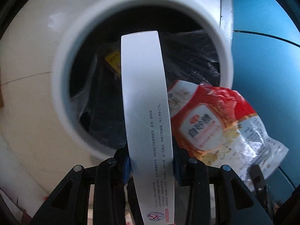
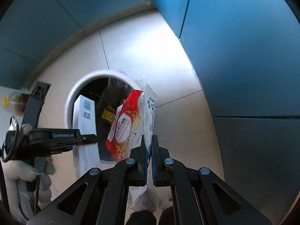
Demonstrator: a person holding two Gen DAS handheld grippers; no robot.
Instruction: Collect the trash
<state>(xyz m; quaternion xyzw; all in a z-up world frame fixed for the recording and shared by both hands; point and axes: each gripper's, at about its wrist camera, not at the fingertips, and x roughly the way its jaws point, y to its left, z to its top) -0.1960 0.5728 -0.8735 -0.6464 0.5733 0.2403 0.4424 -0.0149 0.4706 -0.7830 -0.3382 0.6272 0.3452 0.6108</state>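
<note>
- Left wrist view: the left gripper (image 1: 152, 166) is clamped on a long white carton (image 1: 144, 101), its blue-padded fingers (image 1: 127, 166) pressing the carton's two long sides near its lower part.
- The carton runs from the jaws toward 12 o'clock, its far end held over the dark mouth of the white round bin (image 1: 61, 86).
- Inside the bin sits a black liner bag (image 1: 189, 56), with a yellow scrap (image 1: 113, 61) showing at about 11 o'clock of the gripper.
- At 2 o'clock of the gripper hangs a red and white snack wrapper (image 1: 221, 123), overlapping the bin's rim on that side, just beside the carton.
- A blue wall panel (image 1: 266, 43) fills the 3 o'clock edge; pale floor tiles (image 1: 28, 97) lie toward 9 o'clock.
- Right wrist view: the right gripper (image 2: 148, 151) is pinched tight on the snack wrapper (image 2: 129, 125), the fingers nearly together with only the thin film between them.
- The wrapper rises from the jaws toward 11 o'clock, hanging over the near rim of the bin (image 2: 70, 101).
- At 9 o'clock the left gripper (image 2: 90, 138) reaches in sideways, held by a gloved hand (image 2: 20, 170), holding the white carton (image 2: 84, 116), barcode showing, over the bin mouth.
- Blue wall panels (image 2: 243, 65) span 12 to 3 o'clock.
</note>
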